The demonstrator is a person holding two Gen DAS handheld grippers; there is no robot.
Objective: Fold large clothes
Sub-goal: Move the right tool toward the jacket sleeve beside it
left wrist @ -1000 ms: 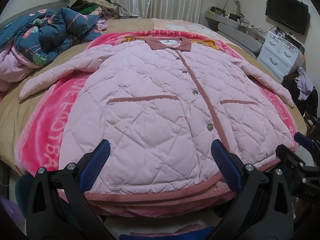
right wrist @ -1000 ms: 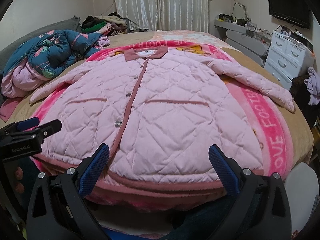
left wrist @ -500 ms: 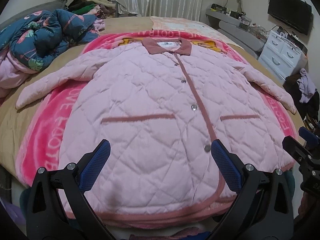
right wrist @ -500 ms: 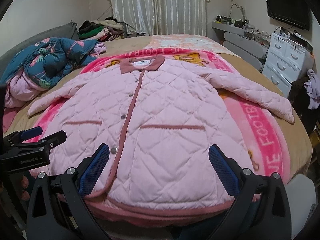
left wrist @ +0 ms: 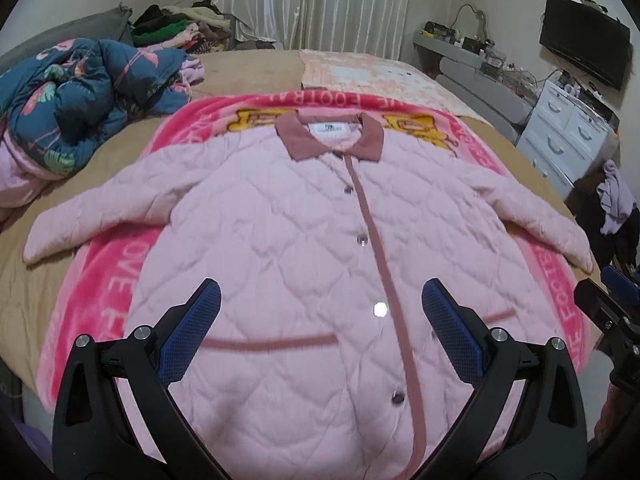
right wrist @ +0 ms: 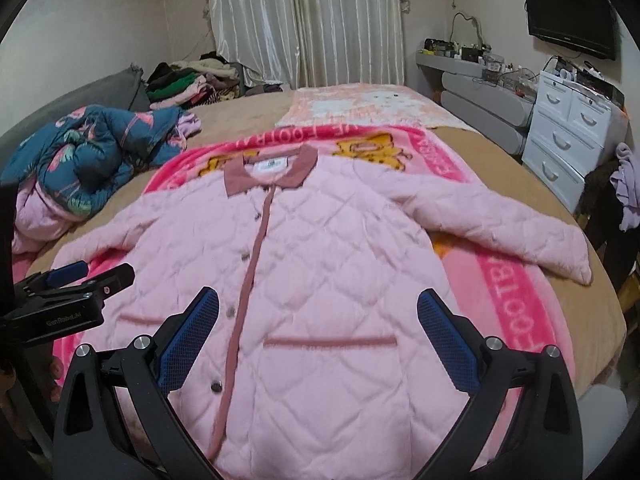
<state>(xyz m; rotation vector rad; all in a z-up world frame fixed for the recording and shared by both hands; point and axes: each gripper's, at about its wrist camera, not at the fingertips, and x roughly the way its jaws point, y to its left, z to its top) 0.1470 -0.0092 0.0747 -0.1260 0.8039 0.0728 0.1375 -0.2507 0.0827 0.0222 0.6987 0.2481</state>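
Left wrist view: we see our left hand-held gripper (left wrist: 320, 336) released, blue pads (left wrist: 188, 336) spread wide, nothing between them. It hangs over the lower front of the pink quilted jacket (left wrist: 288, 248), contact not clear. The jacket lies flat and face up on the bed (left wrist: 248, 68), straight ahead of the gripper, buttoned along a dusty-rose placket (left wrist: 376, 264), collar (left wrist: 332, 136) at the far end. Both sleeves are spread out, one to the gripper's left (left wrist: 92, 220), one to its right (left wrist: 536, 216). Under the jacket is a hot-pink blanket (left wrist: 108, 280) with lettering. Far left of the gripper sits a crumpled navy floral quilt (left wrist: 80, 92). Beyond it a pile of clothes (left wrist: 176, 28). The right hand-held gripper (left wrist: 608, 300) pokes in at the right edge; from here we cannot tell its state.

Right wrist view: right hand-held gripper (right wrist: 318, 336) released too, pads (right wrist: 448, 340) wide apart, empty, over the jacket's (right wrist: 340, 264) lower right half, just above a pocket trim line (right wrist: 328, 342). Placket runs left of the gripper's centre. The right sleeve (right wrist: 504, 228) extends far right across the pink blanket (right wrist: 508, 292). Left hand-held gripper (right wrist: 80, 280) shows at the left edge over the jacket's side. White drawers (right wrist: 568, 136) and a wall TV (right wrist: 568, 16) are far right, curtains (right wrist: 304, 20) straight ahead past the bed.
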